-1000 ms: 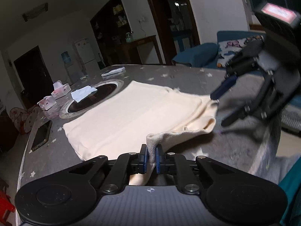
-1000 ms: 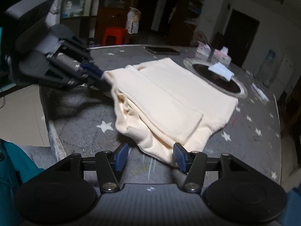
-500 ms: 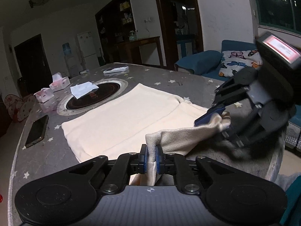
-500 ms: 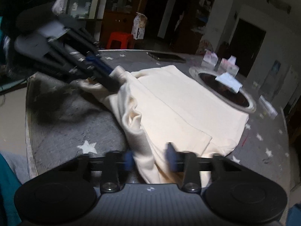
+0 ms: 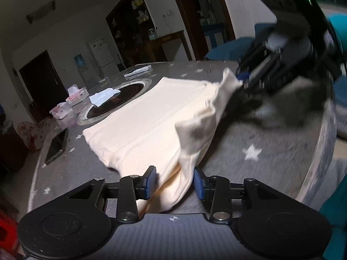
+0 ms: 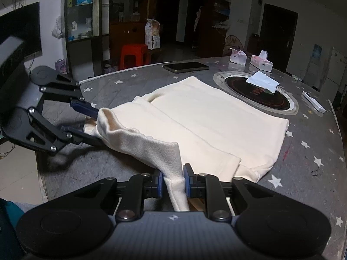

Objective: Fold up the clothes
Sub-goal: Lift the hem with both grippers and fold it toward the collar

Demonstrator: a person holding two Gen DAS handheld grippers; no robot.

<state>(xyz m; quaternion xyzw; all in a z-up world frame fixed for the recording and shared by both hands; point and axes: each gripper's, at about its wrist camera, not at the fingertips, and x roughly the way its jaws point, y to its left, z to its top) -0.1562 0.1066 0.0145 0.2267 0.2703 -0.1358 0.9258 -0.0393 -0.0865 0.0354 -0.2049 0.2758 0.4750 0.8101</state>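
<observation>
Now: cream garment [image 6: 208,125] on desk [image 6: 303,162], near edge lifted.
Right gripper [image 6: 172,183] is clamped on a fold of the garment's near corner. Left gripper [image 5: 174,182] stands wide open, cloth lying loose between its fingers, ungrasped. Most of the garment lies flat beside the round hob [image 6: 256,95]; a phone [image 6: 186,66] sits beyond it.
</observation>
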